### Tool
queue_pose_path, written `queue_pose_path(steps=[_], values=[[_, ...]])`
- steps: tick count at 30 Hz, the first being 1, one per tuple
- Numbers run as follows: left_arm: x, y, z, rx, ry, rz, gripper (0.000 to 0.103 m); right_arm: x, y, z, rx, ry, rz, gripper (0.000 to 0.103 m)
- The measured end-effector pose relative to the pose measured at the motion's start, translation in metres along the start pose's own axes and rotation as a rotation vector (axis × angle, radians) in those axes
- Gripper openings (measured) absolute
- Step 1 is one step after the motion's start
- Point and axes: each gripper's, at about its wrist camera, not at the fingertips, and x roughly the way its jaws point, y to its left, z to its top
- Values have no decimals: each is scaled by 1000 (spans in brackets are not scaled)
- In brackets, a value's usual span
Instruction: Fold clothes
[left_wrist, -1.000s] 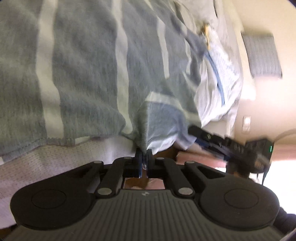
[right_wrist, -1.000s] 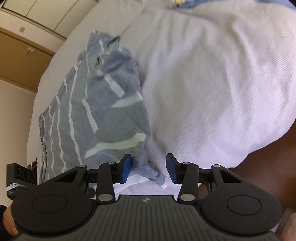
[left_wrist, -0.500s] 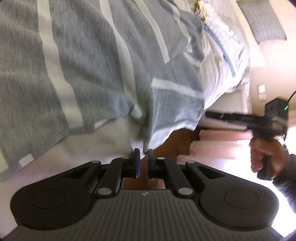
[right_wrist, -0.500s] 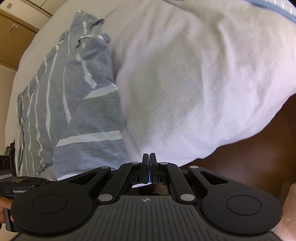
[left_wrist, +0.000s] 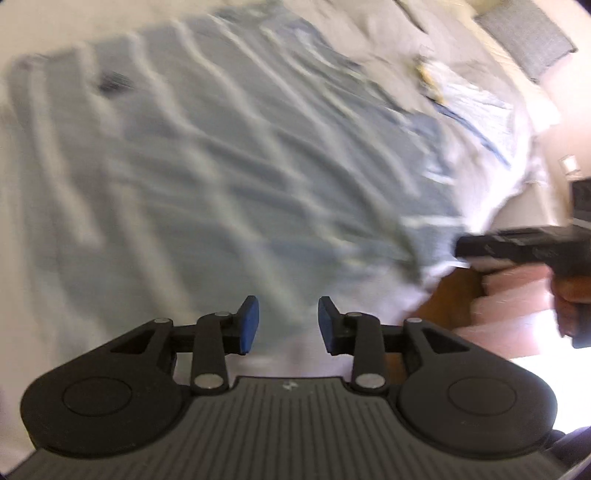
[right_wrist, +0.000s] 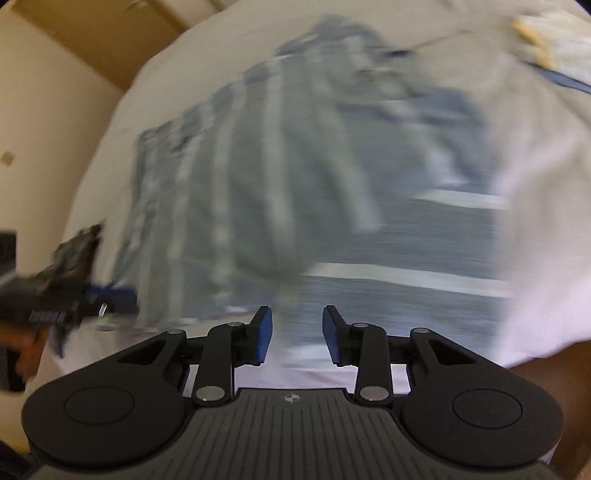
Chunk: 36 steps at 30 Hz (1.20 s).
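White bed (left_wrist: 44, 295) carries grey striped shirt (left_wrist: 221, 177), blurred. Left gripper (left_wrist: 288, 325) spread, empty; right gripper (right_wrist: 297, 334) likewise. Regrip matching hem corners, keep layers even.

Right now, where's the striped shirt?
The blue-grey striped shirt lies spread on the white bed cover, ahead of both open grippers in both wrist views; neither the left gripper nor the right gripper holds it.

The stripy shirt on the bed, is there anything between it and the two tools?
Nothing visible is in the way. The striped shirt lies spread on the white bed cover, right ahead of the open left tool and the open right tool. Both pictures are blurry, so small things could be missed.
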Motion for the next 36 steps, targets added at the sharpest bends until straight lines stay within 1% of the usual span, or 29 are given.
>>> queue_pose_path(steps=[2,4,6,9,10,12,14,15,16,18,19,21,22,24,25,26,28,30,32,33,34,36], values=[[-15,37,8,12,-22,66,33,19,34,4,-25,7,34,36],[-27,78,20,25,-45,117,34,34,67,6,-55,4,47,37],[-27,120,44,57,-67,115,37,52,101,1,-52,-1,29,38],[-27,183,80,106,-99,112,39,79,151,-6,-48,-8,0,39],[-27,205,92,122,-109,111,39,87,165,-10,-28,-8,-17,39],[-27,247,116,154,-131,108,39,105,190,-22,4,2,-42,40],[-27,289,140,187,-152,106,39,118,213,-32,1,32,-65,40],[-25,309,153,195,-156,97,39,125,224,-37,-1,47,-77,40],[-18,323,166,184,-144,68,39,132,236,-41,-3,62,-89,42],[-6,340,185,174,-113,25,39,140,251,-47,-20,73,-115,46],[1,346,194,165,-93,-4,39,146,257,-49,-26,83,-128,46],[17,353,204,83,-54,-116,36,152,260,-51,12,83,-144,46],[21,358,209,45,-52,-175,35,153,259,-52,43,78,-148,46],[25,358,216,25,-78,-225,33,155,256,-53,97,64,-162,46],[25,356,220,22,-101,-248,33,156,255,-53,120,55,-173,46],[22,353,225,37,-143,-266,33,156,253,-53,130,46,-182,46],[19,348,236,55,-189,-288,37,157,255,-52,145,31,-209,46],[14,348,245,91,-202,-286,40,158,258,-52,148,21,-232,48],[9,349,251,139,-189,-267,41,156,259,-52,144,14,-254,49],[6,351,252,163,-179,-257,42,157,260,-52,137,12,-264,52],[3,355,252,182,-170,-248,42,159,262,-52,130,10,-275,53],[1,364,250,190,-144,-228,43,162,265,-53,119,7,-296,54]])
